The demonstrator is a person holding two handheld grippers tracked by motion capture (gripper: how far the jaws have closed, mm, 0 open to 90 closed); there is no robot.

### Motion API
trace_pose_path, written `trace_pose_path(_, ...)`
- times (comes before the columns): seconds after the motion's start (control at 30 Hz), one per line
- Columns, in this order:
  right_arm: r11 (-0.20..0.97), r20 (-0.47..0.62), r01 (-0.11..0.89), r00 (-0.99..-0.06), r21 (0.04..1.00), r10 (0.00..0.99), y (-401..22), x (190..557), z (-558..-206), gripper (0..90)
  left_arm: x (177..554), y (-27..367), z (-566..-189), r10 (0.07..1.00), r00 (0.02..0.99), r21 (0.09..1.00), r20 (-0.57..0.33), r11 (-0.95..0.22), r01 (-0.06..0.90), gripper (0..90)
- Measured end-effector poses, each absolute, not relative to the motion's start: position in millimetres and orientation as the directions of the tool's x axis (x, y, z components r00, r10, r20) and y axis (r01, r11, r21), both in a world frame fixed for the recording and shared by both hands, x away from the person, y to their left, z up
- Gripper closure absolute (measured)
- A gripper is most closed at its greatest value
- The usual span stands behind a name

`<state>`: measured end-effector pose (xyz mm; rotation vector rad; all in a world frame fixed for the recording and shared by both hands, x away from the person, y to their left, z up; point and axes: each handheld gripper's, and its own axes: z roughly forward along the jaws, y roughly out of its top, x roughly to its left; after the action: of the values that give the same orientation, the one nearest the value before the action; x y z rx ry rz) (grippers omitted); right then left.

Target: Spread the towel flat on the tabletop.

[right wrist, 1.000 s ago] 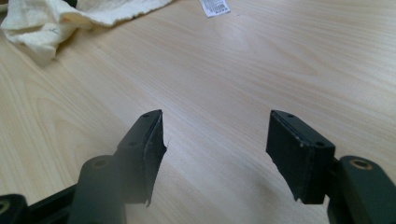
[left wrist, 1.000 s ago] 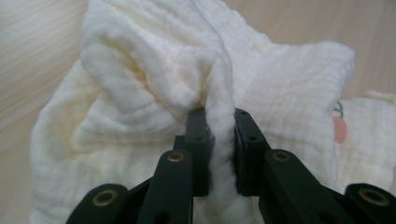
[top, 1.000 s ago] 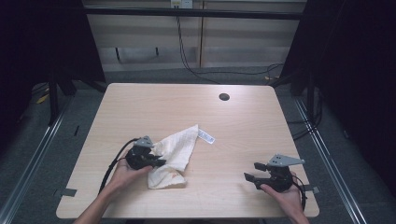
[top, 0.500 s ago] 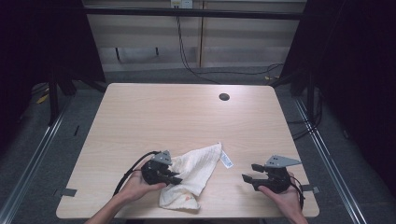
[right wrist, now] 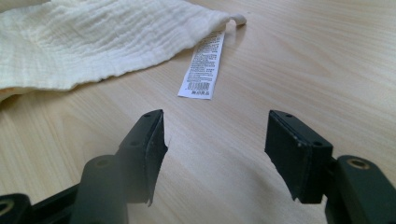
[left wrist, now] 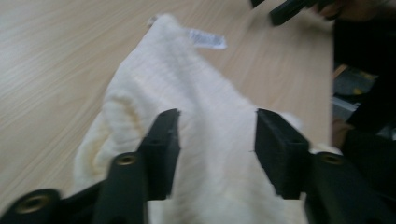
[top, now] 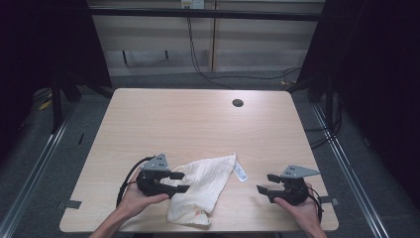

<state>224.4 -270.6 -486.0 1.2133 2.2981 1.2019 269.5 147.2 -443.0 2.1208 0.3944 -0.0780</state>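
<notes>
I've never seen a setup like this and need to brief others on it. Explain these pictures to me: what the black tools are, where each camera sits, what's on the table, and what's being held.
There is no robot here. A person holds a two-jaw tool in each hand: the left gripper and the right gripper. The high view looks down on the table from above the person's side. The other two pictures come from cameras riding on the grippers, looking out along their black jaws.

On the table lies a cream cloth with a white label at one corner. A dark round hole sits near the far edge.

Nothing is clamped. The left gripper's jaws stand open with the cloth between them; the picture is blurred, so contact is unclear. The right gripper is open over bare wood, pointing at the label.
</notes>
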Motion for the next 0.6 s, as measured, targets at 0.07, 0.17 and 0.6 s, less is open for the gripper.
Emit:
trace_pose_path(0.07, 0.301, 0.128, 0.552, -0.607, 0.778, 0.784, -270.6, 225.0, -486.3, 37.0, 254.4, 130.1, -447.8, 0.175, 0.968, 0.778, -0.18, -0.577, 0.249, 64.7)
trace_pose_path(0.17, 0.304, 0.126, 0.55, -0.61, 0.777, 0.782, -270.1, 224.7, -486.1, 37.0, 249.8, 111.0, -458.8, 0.149, 0.974, 0.737, -0.169, -0.638, 0.226, 61.2)
trace_pose_path(0.6, 0.308, 0.128, 0.546, -0.619, 0.779, 0.775, -269.3, 225.1, -486.5, 36.6, 257.2, 105.0, -466.6, 0.157, 0.981, 0.706, -0.114, -0.682, 0.191, 84.7)
